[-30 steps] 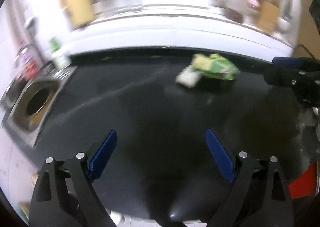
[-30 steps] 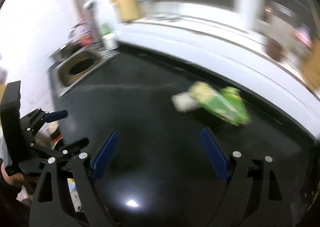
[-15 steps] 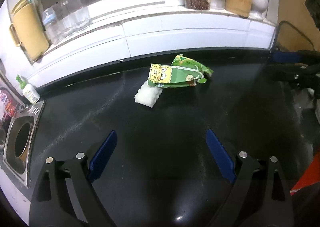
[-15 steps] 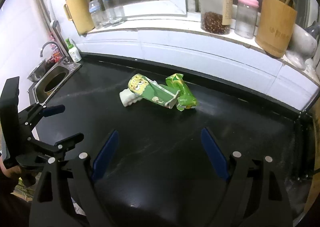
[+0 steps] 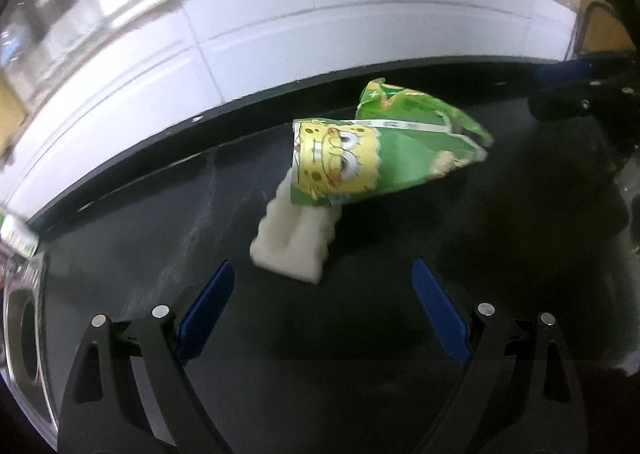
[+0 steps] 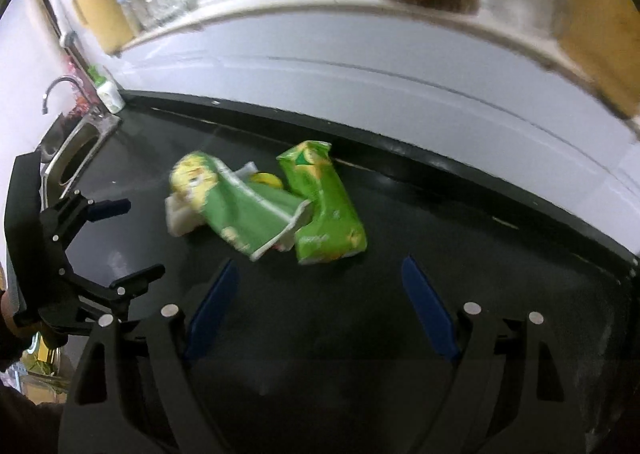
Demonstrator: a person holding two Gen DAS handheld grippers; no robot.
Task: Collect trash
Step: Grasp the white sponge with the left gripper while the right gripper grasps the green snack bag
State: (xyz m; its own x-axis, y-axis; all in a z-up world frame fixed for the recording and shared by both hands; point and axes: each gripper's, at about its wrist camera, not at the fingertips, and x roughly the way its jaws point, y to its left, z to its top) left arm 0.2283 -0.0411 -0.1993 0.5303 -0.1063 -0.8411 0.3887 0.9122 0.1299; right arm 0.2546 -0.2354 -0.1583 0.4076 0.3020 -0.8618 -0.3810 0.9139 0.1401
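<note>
One black counter (image 5: pixel 160 238) below white tiles (image 5: pixel 248 34)

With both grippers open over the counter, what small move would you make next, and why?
Probably ease the left gripper forward and down until its jaws straddle the white wad: it lies just ahead, partly under the green cartoon wrapper, and nothing is gripped yet.

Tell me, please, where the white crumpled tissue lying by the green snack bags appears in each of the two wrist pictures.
Left wrist view: the white crumpled tissue lies near the centre, just below the green cartoon snack bag.
Right wrist view: the tissue shows left of centre, partly under the same bag.
Shared landmark: the steel sink, at the left in both.
</note>
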